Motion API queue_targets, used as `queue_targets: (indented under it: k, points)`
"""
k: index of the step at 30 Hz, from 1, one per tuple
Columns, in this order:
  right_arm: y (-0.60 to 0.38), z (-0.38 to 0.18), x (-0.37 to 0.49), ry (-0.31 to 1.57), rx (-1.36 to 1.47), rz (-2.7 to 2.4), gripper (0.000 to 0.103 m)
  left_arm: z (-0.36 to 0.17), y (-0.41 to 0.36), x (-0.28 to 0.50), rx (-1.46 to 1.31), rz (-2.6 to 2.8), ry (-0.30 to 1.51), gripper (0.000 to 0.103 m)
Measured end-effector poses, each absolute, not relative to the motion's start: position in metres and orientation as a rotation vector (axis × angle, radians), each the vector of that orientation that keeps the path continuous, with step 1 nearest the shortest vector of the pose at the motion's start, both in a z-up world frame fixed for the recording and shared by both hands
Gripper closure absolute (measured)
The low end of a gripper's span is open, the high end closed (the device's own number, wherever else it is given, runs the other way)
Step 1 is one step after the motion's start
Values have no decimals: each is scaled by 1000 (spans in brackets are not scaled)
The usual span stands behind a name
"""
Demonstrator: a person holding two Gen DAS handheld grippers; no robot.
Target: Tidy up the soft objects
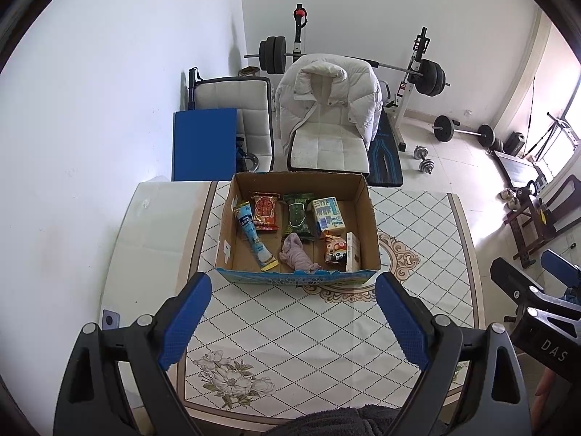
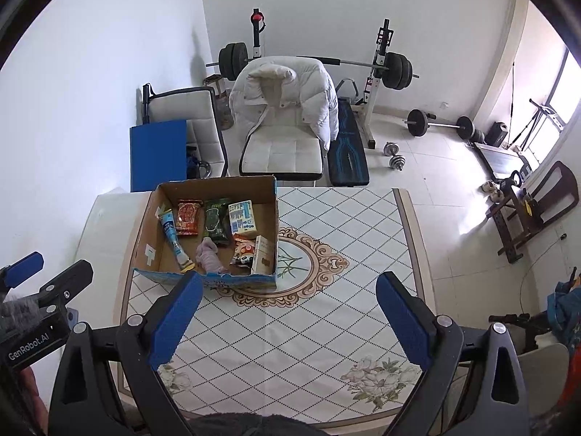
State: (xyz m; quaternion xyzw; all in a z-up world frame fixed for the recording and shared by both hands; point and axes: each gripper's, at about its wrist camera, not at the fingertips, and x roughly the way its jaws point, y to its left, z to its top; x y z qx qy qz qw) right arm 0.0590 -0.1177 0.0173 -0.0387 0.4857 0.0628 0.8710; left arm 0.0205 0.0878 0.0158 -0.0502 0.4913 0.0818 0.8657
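Observation:
An open cardboard box (image 1: 368,218) (image 2: 275,214) stands on the patterned table. Inside lie a pink crumpled cloth (image 1: 296,254) (image 2: 210,257), a blue tube (image 1: 252,234) (image 2: 174,238), a red snack pack (image 1: 266,210) (image 2: 189,216), a green pack (image 1: 298,216) (image 2: 216,221), a white-blue carton (image 1: 328,214) (image 2: 242,218), a small orange pack (image 1: 334,249) (image 2: 242,252) and a white box (image 1: 353,252) (image 2: 262,254). My left gripper (image 1: 294,319) is open and empty above the table, just in front of the box. My right gripper (image 2: 290,321) is open and empty, to the right of the box's front.
The table (image 1: 290,327) (image 2: 326,327) has a diamond-pattern cloth. Behind it a white chair with a white puffy jacket (image 1: 326,101) (image 2: 283,98), a second chair (image 1: 232,109), a blue board (image 1: 203,141), a barbell rack (image 1: 417,72) and dumbbells (image 1: 423,160). The right gripper's body (image 1: 537,312) shows at the right edge.

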Motion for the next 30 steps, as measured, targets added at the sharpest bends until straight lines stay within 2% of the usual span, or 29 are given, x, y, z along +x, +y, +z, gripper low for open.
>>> queue_targets:
  k: [30]
  points:
    - [-118, 28, 62, 1003, -72, 107, 5, 15, 87, 24, -83, 163, 1034, 10]
